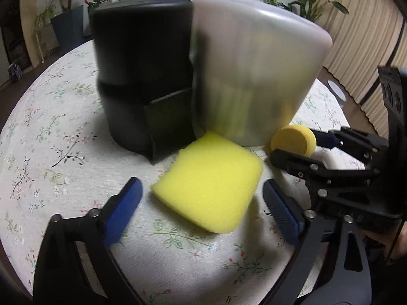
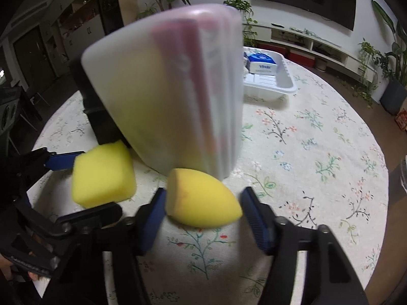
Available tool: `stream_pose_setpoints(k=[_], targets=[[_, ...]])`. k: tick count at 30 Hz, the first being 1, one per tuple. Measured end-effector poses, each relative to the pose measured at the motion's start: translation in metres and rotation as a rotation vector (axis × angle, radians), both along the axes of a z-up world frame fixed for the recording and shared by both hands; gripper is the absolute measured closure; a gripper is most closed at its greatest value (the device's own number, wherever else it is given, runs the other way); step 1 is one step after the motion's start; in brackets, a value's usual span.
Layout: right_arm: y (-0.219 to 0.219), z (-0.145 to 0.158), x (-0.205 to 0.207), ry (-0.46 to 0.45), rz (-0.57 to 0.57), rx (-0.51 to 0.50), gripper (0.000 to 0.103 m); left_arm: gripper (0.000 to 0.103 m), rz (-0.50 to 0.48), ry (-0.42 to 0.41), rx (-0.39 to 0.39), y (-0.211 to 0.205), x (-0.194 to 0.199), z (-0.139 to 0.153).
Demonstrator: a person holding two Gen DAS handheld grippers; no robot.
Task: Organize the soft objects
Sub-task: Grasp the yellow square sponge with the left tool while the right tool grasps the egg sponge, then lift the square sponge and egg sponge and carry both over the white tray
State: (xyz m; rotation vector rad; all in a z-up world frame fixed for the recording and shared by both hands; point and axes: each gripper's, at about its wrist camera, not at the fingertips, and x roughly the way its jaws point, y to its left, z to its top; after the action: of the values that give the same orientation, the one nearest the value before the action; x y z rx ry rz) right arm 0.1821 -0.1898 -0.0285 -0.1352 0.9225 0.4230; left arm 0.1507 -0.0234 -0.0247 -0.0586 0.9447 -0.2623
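We spot just one legible word, "Vinda", on a blue pack [image 2: 262, 63] in the white tray [image 2: 285, 86] at one o'clock.

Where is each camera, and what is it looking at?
Left wrist: sits on the left gripper, looking down past its blue pads at the square yellow sponge; the right gripper shows at the side.
Right wrist: sits on the right gripper, looking down at the egg-shaped yellow sponge; the left gripper shows at the side.
Shared: both sponges, frosted container, floral tablecloth.
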Motion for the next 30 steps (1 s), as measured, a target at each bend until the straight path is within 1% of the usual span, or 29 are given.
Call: stream_pose_setpoints(k=[1, 2, 3, 5, 6, 8, 9, 11, 18, 24, 30], targets=[[0.002, 0.0, -0.001, -0.004, 0.005, -0.011, 0.047, 0.027, 0.006, -0.006, -0.012, 0.003, -0.001, 0.001], [0.003, 0.0, -0.002, -0.008, 0.009, -0.017, 0.048, 0.031, 0.005, -0.008, -0.031, 0.008, 0.0, 0.001], [0.003, 0.0, -0.003, -0.01, 0.012, -0.018, 0.049, 0.035, 0.005, -0.009, -0.031, 0.01, 0.001, 0.001], [0.0, 0.001, -0.004, -0.001, 0.011, 0.003, 0.05, 0.038, -0.005, -0.011, -0.005, 0.006, 0.001, 0.001], [-0.001, 0.001, -0.005, 0.002, 0.009, 0.011, 0.05, 0.044, -0.013, -0.015, 0.006, 0.004, -0.001, 0.002], [-0.004, 0.001, -0.009, 0.005, 0.004, 0.023, 0.051, 0.047, -0.017, -0.02, 0.009, 0.002, -0.003, 0.002], [-0.004, 0.002, -0.011, 0.006, 0.005, 0.027, 0.051, 0.048, -0.013, -0.022, -0.002, 0.004, -0.006, 0.002], [-0.006, 0.001, -0.015, 0.004, 0.009, 0.023, 0.052, 0.049, -0.003, -0.023, -0.032, 0.01, -0.01, 0.003], [-0.009, 0.004, -0.03, 0.008, 0.014, 0.041, 0.053, 0.05, 0.014, -0.04, -0.061, 0.021, -0.032, 0.013], [-0.017, 0.014, -0.047, -0.006, 0.012, 0.053, 0.053, 0.05, 0.02, -0.038, -0.094, 0.024, -0.053, 0.013], [-0.028, 0.029, -0.064, -0.022, -0.001, 0.084, 0.053, 0.05, 0.039, -0.065, -0.116, 0.038, -0.069, 0.029]])
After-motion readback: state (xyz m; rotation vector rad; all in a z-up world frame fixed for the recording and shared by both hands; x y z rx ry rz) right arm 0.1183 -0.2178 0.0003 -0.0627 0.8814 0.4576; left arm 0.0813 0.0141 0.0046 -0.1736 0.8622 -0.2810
